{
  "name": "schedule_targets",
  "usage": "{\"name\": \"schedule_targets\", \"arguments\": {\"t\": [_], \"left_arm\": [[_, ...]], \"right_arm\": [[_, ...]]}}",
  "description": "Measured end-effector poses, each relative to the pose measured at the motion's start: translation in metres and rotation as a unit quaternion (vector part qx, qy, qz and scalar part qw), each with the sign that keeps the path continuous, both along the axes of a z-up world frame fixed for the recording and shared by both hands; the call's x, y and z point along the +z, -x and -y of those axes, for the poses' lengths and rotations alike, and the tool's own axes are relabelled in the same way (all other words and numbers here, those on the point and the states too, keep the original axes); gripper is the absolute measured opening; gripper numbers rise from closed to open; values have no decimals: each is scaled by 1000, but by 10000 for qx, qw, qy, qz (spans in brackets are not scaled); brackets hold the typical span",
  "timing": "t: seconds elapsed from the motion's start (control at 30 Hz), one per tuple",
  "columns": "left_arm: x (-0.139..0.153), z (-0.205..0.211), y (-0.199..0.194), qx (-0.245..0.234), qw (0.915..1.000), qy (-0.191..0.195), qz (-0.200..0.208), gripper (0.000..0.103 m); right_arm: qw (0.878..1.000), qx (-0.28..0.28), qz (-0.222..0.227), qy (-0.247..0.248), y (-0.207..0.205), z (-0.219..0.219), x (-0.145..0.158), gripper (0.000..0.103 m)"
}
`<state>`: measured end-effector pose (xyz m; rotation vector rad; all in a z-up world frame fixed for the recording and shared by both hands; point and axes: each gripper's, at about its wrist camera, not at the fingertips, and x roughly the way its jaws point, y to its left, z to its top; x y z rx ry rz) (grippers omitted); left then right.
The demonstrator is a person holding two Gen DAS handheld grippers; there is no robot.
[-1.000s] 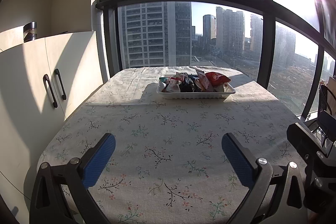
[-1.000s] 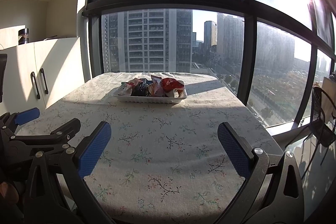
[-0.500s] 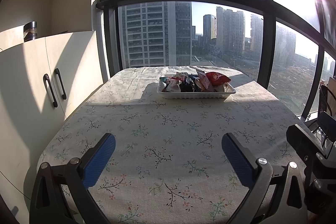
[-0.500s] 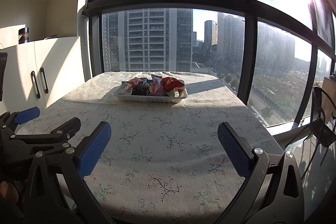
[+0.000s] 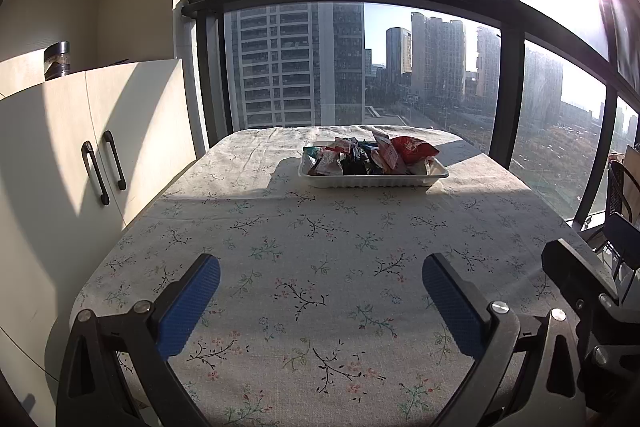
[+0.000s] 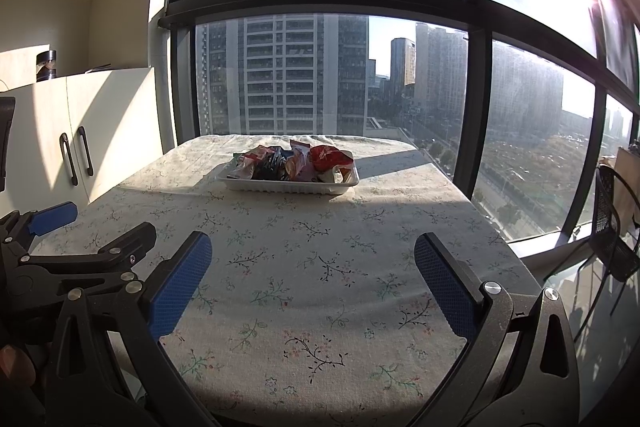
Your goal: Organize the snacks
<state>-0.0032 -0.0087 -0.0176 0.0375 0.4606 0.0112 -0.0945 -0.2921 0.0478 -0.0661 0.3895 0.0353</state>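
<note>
A white tray (image 5: 372, 182) piled with several snack packets (image 5: 352, 159), a red bag (image 5: 412, 149) at its right end, stands at the far side of the floral-cloth table. It also shows in the right wrist view (image 6: 288, 185). My left gripper (image 5: 320, 271) is open and empty, low over the near part of the table, well short of the tray. My right gripper (image 6: 312, 259) is open and empty too, beside it on the right. The left gripper's fingers (image 6: 54, 219) show at the left of the right wrist view.
White cabinets with black handles (image 5: 104, 167) stand along the table's left side, a dark jar (image 5: 57, 61) on top. Large windows (image 5: 360, 67) close the far side. A black wire chair (image 6: 616, 227) stands off the table's right edge.
</note>
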Motion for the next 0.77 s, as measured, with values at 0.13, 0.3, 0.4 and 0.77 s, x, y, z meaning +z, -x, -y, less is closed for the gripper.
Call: {"name": "schedule_targets", "arguments": {"t": [0.13, 0.3, 0.4, 0.77], "left_arm": [[0, 0, 0, 5, 10000, -4, 1, 103], [1, 0, -1, 5, 10000, -6, -2, 103], [1, 0, -1, 3, 10000, -4, -2, 103], [5, -5, 0, 63, 9999, 36, 120, 103]], "right_arm": [[10000, 3, -10, -3, 0, 0, 0, 103], [10000, 28, -16, 5, 0, 1, -2, 103], [10000, 31, -15, 7, 0, 1, -2, 103], [9999, -19, 133, -104, 2, 13, 4, 103]]}}
